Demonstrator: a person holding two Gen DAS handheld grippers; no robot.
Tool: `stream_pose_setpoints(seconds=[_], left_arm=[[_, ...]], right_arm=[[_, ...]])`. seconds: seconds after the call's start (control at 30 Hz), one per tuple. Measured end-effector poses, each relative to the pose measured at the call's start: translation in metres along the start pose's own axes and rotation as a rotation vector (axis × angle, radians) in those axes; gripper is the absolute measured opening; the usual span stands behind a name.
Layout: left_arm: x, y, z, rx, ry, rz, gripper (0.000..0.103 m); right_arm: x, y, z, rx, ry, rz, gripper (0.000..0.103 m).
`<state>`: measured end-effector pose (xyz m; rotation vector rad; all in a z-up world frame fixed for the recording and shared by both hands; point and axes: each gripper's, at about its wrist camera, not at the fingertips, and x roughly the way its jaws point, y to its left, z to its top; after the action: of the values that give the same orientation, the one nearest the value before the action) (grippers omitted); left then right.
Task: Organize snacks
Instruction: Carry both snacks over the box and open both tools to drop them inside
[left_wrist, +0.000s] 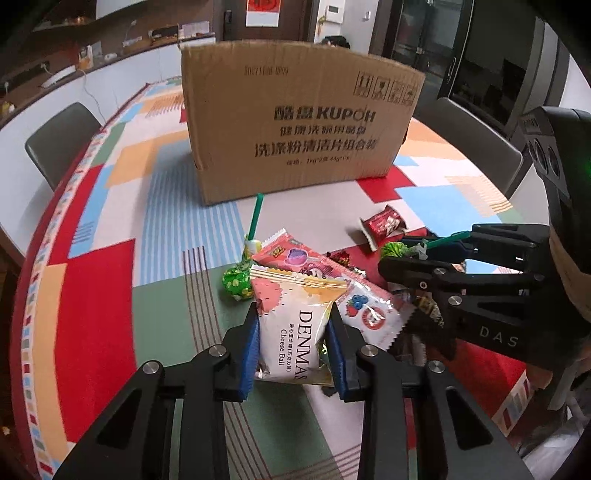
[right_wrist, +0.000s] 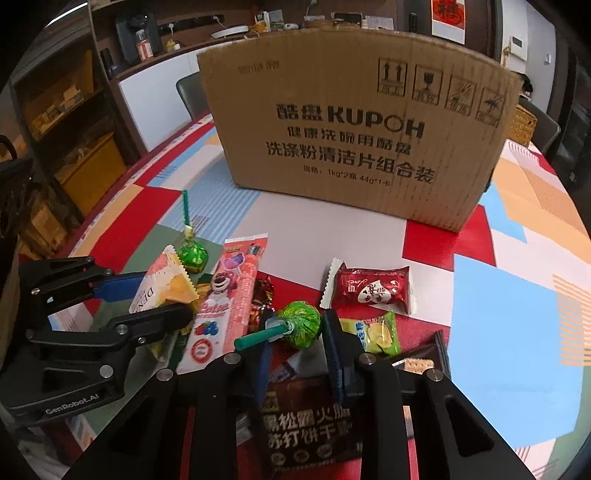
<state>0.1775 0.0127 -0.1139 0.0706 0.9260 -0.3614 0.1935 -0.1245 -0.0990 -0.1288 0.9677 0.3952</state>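
Green lollipop (right_wrist: 299, 326) between gripper (right_wrist: 297, 345) fingers.

This is someone's home, a dining room by the look of it. A round bench (left_wrist: 122, 206) wears a bright patchwork cloth, with grey padded chairs (left_wrist: 59, 136) drawn up around it. Along the wall runs a white sideboard (left_wrist: 110, 70) strewn with household odds and ends, and open wooden shelving (right_wrist: 70, 122) stands beside it. A red paper decoration (left_wrist: 261, 11) hangs on the far wall, near a dark glass-fronted cabinet (left_wrist: 424, 37).
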Motion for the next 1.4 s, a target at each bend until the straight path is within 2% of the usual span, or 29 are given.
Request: stream_pose_setpoints(seconds=[0.27, 0.7, 1.07, 1.4], left_arm=[[-0.034, -0.007, 0.007, -0.033, -0.068, 0.008, 0.032], [-0.098, -0.024, 0.037, -0.010, -0.257, 0.074, 0.033], [-0.131, -0.030, 0.077, 0.034, -0.388, 0.115, 0.033], [-0.136, -0.015, 0.118, 0.037, -0.443, 0.147, 0.033]], right_arm=[[-0.037, 0.008, 0.000, -0.003, -0.073, -0.020, 0.027], [-0.100, 0.019, 0.010, -0.009, -0.229, -0.040, 0.027], [-0.150, 0.018, 0.042, -0.017, -0.412, -0.093, 0.027], [-0.172, 0.007, 0.086, 0.004, -0.523, -0.110, 0.027]])
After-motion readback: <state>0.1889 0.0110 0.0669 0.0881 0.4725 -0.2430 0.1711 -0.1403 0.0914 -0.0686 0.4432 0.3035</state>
